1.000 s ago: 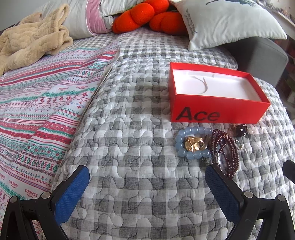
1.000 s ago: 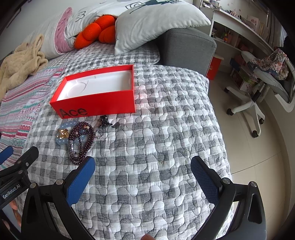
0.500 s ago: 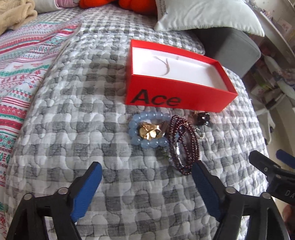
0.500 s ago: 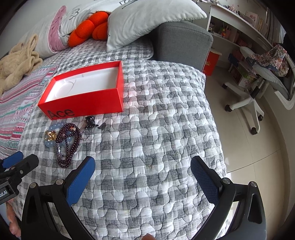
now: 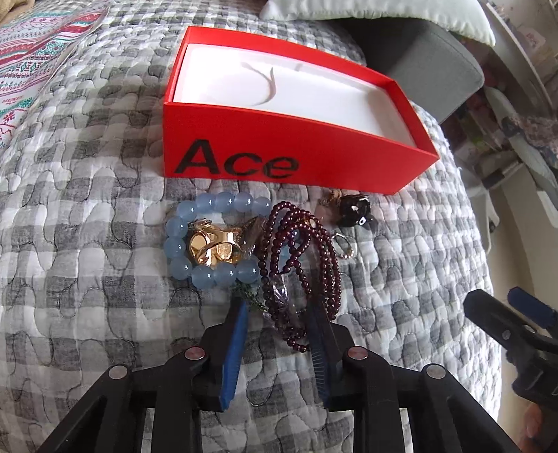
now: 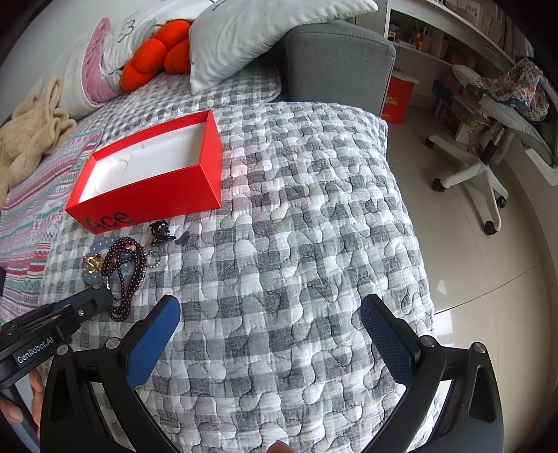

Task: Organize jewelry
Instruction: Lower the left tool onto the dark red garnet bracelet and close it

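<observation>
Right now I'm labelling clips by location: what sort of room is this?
Probably a bedroom: a quilted bed with pillows, plus a swivel chair beside shelves.

Box point(image 5: 289, 156) on quilt point(image 5: 87, 216), bead bracelet point(image 5: 212, 240) and beaded necklace point(image 5: 300, 265) just before it, pillow point(image 6: 265, 31) behind

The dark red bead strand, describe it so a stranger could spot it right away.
Find the red box marked Ace on the grey checked quilt. In the jewelry pile before it, the dark red bead strand is the long loop of tiny garnet-coloured beads, beside the chunky blue bracelet.
</observation>
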A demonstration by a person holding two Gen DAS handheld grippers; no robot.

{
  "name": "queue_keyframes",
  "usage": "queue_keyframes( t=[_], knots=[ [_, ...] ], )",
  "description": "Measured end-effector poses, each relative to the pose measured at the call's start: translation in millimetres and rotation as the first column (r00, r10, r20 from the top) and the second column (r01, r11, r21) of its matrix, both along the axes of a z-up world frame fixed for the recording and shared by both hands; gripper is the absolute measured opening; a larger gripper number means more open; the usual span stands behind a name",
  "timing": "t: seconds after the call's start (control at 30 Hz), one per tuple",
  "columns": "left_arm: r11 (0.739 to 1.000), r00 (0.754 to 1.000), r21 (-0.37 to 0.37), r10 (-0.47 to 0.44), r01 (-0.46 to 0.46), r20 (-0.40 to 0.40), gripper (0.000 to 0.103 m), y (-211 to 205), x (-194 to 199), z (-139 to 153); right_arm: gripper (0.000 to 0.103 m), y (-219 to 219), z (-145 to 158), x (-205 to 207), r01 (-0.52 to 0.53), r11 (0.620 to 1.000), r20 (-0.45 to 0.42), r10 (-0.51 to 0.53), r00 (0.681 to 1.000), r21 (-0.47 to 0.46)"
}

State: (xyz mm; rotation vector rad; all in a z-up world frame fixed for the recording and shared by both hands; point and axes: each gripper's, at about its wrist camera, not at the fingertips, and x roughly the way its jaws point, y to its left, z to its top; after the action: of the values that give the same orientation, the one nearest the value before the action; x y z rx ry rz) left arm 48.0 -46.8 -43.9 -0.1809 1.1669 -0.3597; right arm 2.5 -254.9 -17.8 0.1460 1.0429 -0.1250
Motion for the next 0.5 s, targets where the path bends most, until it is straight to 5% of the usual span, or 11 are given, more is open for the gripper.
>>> queue_keyframes(
  t=[0.17, 0.5],
  knots=[
    [1.0, 0.999, 0.024, -0.008, 0.008, 0.033, 0.005, -5.9, -3.1, 6.7, 0.103, -3.0, -1.7, 0.9, 0.003, 1.0, -0.004, -0.003, 1.0, 0.014],
    [0.99, 0.969, -0.091, -0.084, 0.108, 0.233, 0.004, 7.8, -22.0, 73.3, 0.103, 2.7, 2.7, 17.0, -0.105, 0.984, 0.022, 0.103, 0.994, 0.144]
  ],
)
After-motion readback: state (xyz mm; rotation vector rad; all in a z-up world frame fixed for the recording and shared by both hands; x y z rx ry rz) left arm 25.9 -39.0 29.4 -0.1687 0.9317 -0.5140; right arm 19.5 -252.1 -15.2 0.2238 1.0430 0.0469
